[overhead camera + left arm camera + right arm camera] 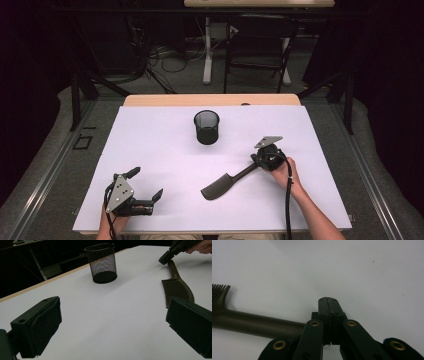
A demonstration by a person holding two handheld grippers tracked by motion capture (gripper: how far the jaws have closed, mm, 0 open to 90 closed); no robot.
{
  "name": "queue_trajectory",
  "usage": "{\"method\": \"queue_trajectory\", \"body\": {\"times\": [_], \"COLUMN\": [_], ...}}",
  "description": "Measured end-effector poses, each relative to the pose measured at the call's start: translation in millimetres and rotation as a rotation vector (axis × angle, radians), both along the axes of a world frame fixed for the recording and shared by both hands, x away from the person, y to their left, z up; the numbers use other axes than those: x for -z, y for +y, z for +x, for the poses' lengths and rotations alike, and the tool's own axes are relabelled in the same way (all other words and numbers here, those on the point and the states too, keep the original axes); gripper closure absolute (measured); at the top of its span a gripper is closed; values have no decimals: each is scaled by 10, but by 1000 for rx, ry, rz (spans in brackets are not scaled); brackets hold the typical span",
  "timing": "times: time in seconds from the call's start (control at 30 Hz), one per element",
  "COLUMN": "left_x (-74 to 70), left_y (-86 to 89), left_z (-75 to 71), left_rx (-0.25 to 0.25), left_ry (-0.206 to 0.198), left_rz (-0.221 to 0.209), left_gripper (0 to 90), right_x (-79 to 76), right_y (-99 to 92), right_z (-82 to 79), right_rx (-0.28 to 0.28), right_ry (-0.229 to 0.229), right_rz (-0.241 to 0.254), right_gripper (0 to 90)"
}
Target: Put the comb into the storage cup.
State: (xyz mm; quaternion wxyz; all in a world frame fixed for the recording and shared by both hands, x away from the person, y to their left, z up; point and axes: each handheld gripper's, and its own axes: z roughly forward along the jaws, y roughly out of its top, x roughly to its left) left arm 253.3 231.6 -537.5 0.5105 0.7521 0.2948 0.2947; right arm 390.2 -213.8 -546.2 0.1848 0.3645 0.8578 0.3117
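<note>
Nearest, the left gripper (145, 185) rests at about seven o'clock on the white counter (165, 150), its fingers (37, 330) spread wide around nothing. Further in, at four o'clock, the right gripper (256, 159) has its fingers pressed together (the tip just beside the dark comb (225, 184) handle). Beyond, at twelve, stands a mesh cup (206, 127).

On the desk (150, 150) the mesh cup (206, 127) stands upright toward the far edge, near the middle. The comb (225, 184) lies nearer the person, right of centre, handle toward the right gripper (258, 161). The left gripper (146, 184) rests near the front left corner, well apart.
</note>
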Motion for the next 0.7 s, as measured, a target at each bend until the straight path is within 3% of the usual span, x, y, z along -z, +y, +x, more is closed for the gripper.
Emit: {"method": "queue_trajectory", "body": {"times": [0.7], "left_x": [0], "left_y": [1], "left_z": [-1], "left_rx": [-2], "left_ry": [-1], "left_rz": [0], "left_gripper": [3], "right_x": [-29], "right_y": [-35], "right_z": [-82], "right_rx": [6], "right_ry": [69], "right_rz": [-41], "right_gripper": [900]}}
